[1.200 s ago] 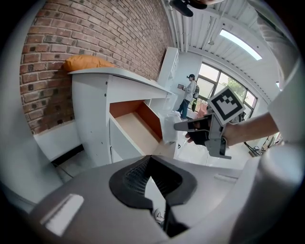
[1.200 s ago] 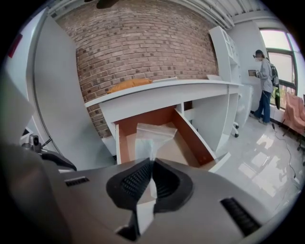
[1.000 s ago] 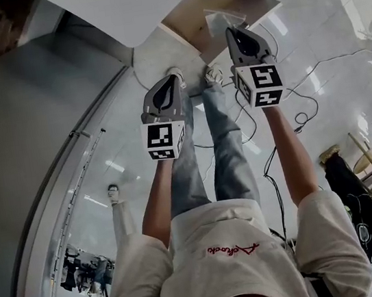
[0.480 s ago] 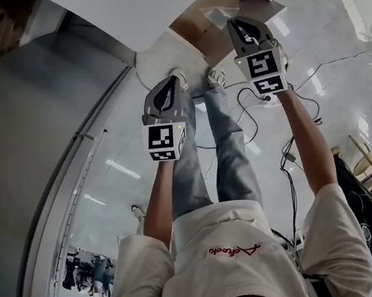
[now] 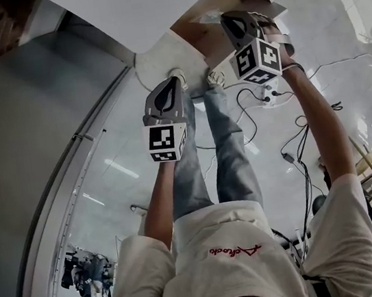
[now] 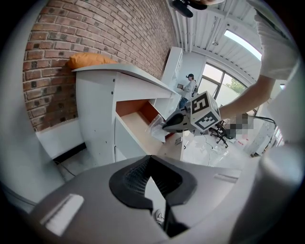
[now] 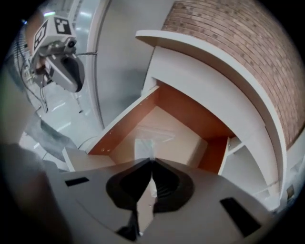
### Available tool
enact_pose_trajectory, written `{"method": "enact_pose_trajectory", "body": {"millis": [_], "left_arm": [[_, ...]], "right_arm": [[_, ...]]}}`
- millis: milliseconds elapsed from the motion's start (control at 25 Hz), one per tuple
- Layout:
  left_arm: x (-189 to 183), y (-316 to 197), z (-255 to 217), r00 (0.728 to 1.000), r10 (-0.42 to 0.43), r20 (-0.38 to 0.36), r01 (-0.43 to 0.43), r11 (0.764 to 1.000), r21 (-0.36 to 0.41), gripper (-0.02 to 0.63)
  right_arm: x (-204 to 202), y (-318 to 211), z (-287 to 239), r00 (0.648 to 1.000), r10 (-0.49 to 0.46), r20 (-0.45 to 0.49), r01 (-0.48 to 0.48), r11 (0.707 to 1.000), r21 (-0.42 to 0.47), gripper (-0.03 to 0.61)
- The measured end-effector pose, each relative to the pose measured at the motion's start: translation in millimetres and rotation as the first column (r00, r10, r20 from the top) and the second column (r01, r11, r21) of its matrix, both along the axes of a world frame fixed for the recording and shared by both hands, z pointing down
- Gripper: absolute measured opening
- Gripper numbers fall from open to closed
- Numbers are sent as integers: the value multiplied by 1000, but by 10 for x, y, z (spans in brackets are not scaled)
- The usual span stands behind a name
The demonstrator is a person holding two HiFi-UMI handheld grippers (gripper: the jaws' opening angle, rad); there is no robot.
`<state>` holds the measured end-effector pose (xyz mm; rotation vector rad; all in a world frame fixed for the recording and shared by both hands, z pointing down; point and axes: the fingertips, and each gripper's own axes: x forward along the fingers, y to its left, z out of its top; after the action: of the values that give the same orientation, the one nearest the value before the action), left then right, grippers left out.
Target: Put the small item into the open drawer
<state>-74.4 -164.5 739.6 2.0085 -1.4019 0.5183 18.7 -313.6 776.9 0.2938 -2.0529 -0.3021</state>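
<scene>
brick wall (image 6: 95, 33) backs a white cabinet (image 6: 95, 95) whose open drawer (image 7: 190, 112) shows its wooden inside. the right tongs (image 7: 151, 162), pinched on a small clear plastic bag (image 7: 143, 143), hold it over the drawer's near edge, aimed inward. the left tongs (image 6: 150, 159) hang closed with nothing between them, off to the side (no part in the job). the carry looks nearly done; lowering and letting go inside appear to be what is left.
</scene>
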Motion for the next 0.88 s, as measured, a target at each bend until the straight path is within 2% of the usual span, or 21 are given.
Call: {"method": "enact_pose_trajectory", "body": {"millis": [160, 360, 880], "left_arm": [[16, 10, 11, 1000, -5, -3, 5, 1000, -2, 6], [33, -3, 12, 1000, -10, -4, 10, 1000, -3, 6], [-5, 29, 81, 1000, -23, -8, 23, 1000, -18, 6]], "right_arm": [[-9, 45, 158, 986, -138, -95, 141, 990, 27, 14], [-12, 97, 353, 936, -282, -209, 294, 956, 26, 14], [-222, 43, 711, 895, -357, -265, 346, 934, -90, 14]]}}
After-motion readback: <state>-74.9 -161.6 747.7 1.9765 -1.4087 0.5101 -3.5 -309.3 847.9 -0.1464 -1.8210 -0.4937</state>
